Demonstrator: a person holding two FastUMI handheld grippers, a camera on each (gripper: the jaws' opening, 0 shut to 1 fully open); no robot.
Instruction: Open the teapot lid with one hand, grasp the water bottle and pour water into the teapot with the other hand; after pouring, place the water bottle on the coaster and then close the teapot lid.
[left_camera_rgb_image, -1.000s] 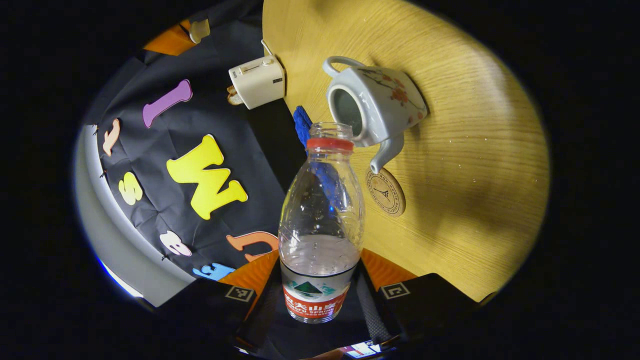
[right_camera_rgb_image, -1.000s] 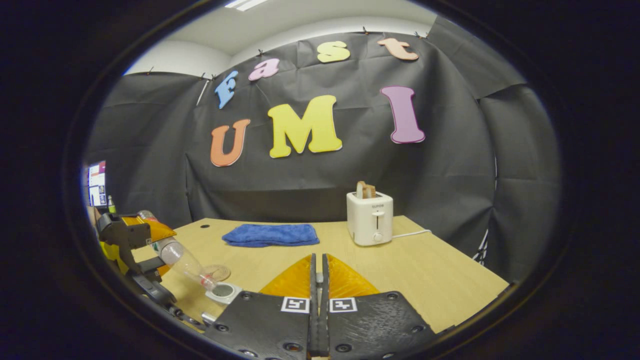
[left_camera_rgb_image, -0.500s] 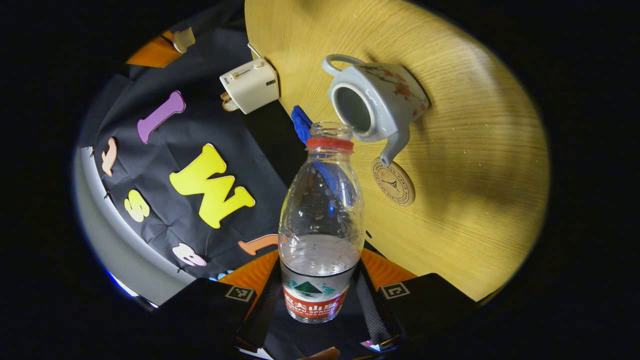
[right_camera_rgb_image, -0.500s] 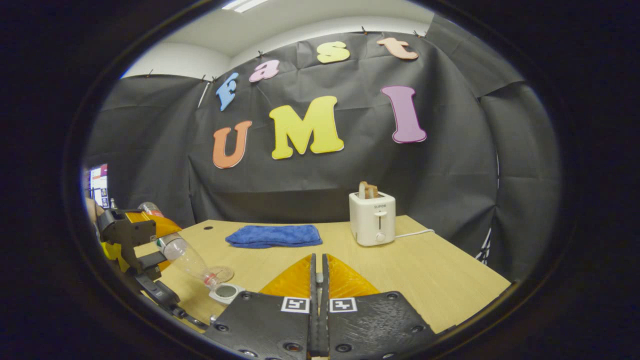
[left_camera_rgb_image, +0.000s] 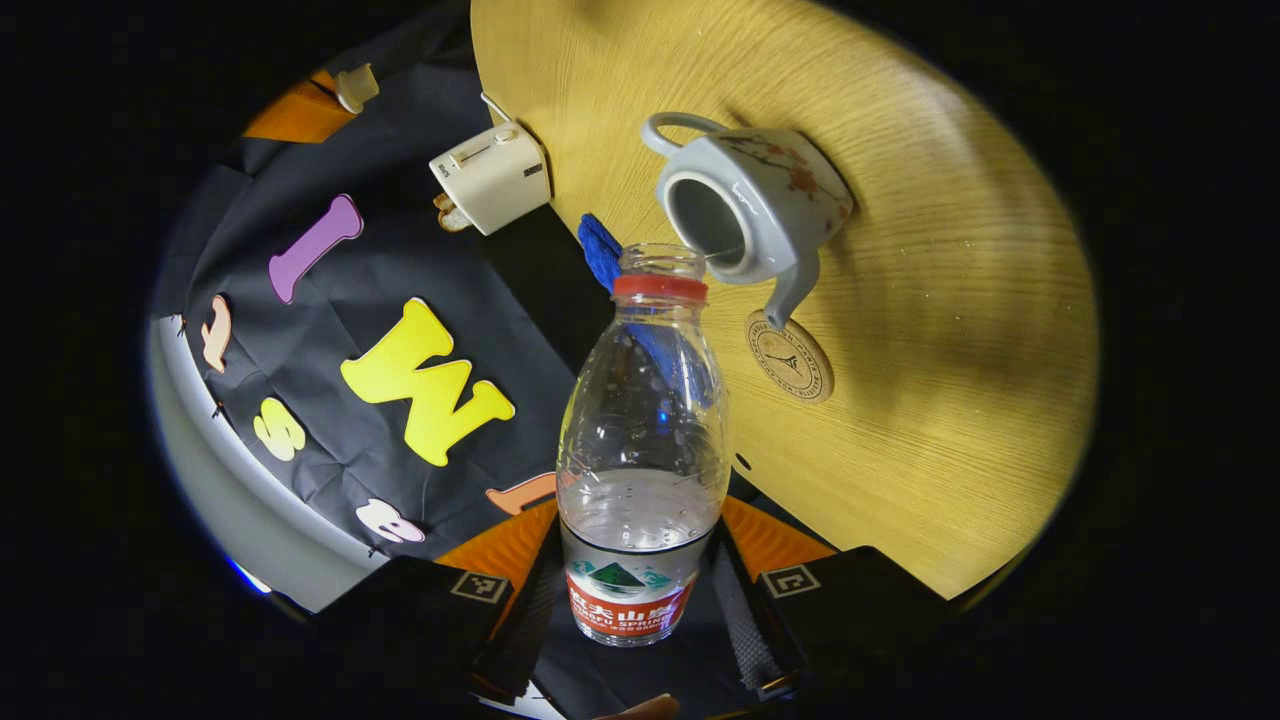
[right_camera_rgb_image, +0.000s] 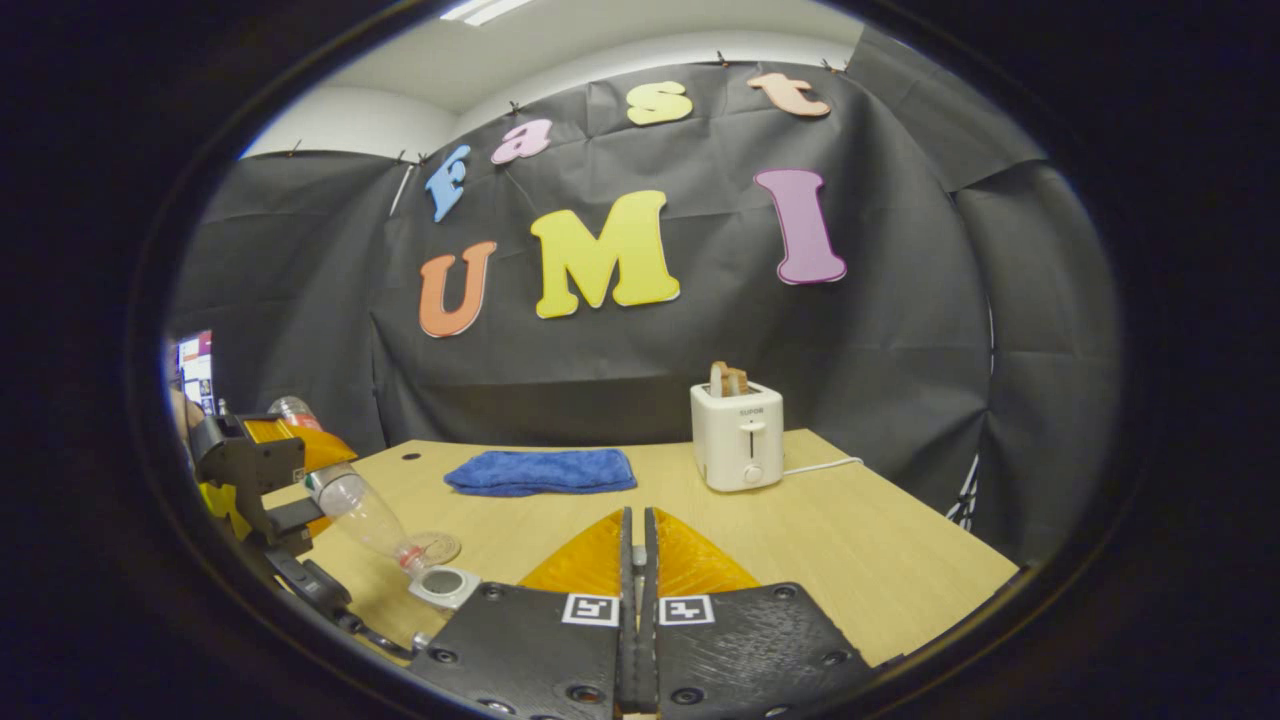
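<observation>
Left claw (left_camera_rgb_image: 640, 590) clamps the water bottle (left_camera_rgb_image: 642, 430), tilted mouth-first at the open teapot (left_camera_rgb_image: 750, 215); beyond its spout the coaster (left_camera_rgb_image: 790, 343) has drifted clear, so pouring continues; right claw (right_camera_rgb_image: 637, 560) clenched

The water bottle (left_camera_rgb_image: 642, 440) wears a label band with a line of white characters and smaller Latin letters under a mountain logo. The coaster (left_camera_rgb_image: 790, 357) on the surface has a ring of lettering around a tower drawing, too small to read. The toaster (right_camera_rgb_image: 738, 437) bears a short brand word on its front. Square coded tags (right_camera_rgb_image: 590, 609) sit on the right gripper (right_camera_rgb_image: 637, 515).
</observation>
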